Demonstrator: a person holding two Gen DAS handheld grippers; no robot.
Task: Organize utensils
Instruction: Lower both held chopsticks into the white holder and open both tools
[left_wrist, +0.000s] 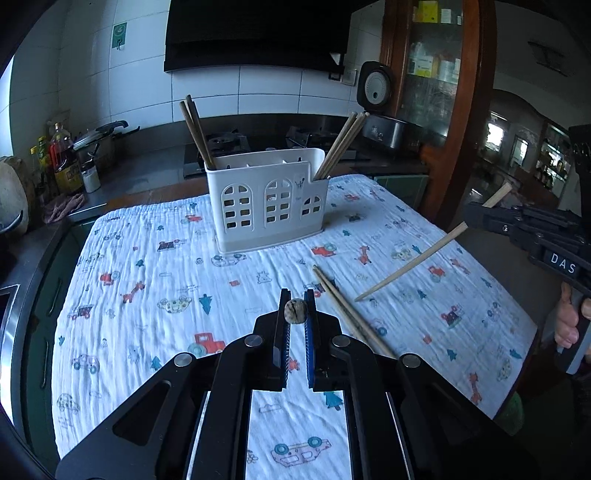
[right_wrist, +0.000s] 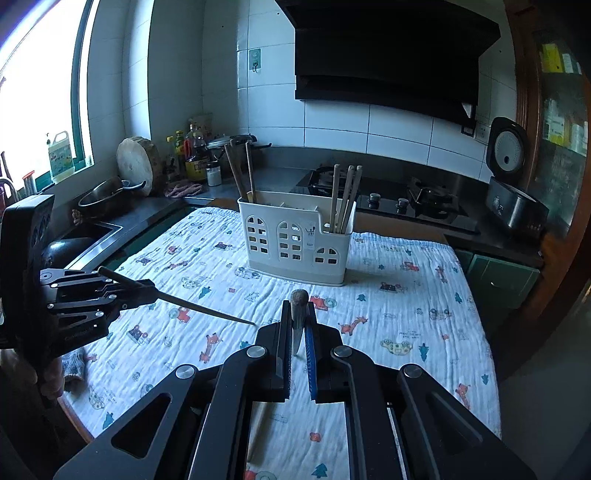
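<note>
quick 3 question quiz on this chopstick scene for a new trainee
1. True or false: the left gripper is shut on a dark chopstick, and the right gripper on a light chopstick.
2. Where do the loose chopsticks lie? A) on the stove B) on the printed cloth C) in the sink
3. Fill in: chopsticks stand in the white holder at ___ ends.
Key: 1 true; 2 B; 3 both

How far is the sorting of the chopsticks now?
Done: dark chopsticks and light chopsticks stand in the white holder. In hand: the left claw and the right claw each grip one chopstick. Left: a light pair lies on the cloth.
</note>
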